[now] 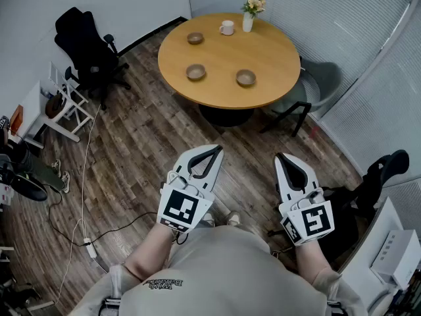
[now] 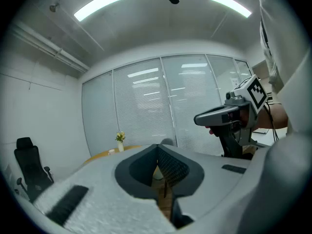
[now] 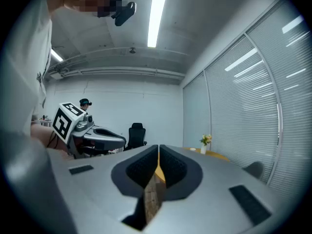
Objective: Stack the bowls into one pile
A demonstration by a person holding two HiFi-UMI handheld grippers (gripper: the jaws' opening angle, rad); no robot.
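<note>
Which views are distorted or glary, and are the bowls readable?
Head view: sharp, evenly lit, three bowls plain on the table. Left gripper view: strong fisheye, bright ceiling strips, dark corners. Right gripper view: same fisheye, one bright strip.

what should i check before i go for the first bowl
1. All three bowls in sight and apart: ok. The far bowl, left bowl and right bowl sit separately on the table.
2. Bowls empty: cannot tell, too small.
3. Left gripper free: ok, nothing between its jaws. Jaws apart for a grasp: not ok, they are together.
4. Right gripper: the same, free but with jaws together.
5. Table within reach: not ok. Both grippers hang over the floor, short of the table edge.
6. Cup and vase out of the way: ok, both stand at the far edge, apart from the bowls.
</note>
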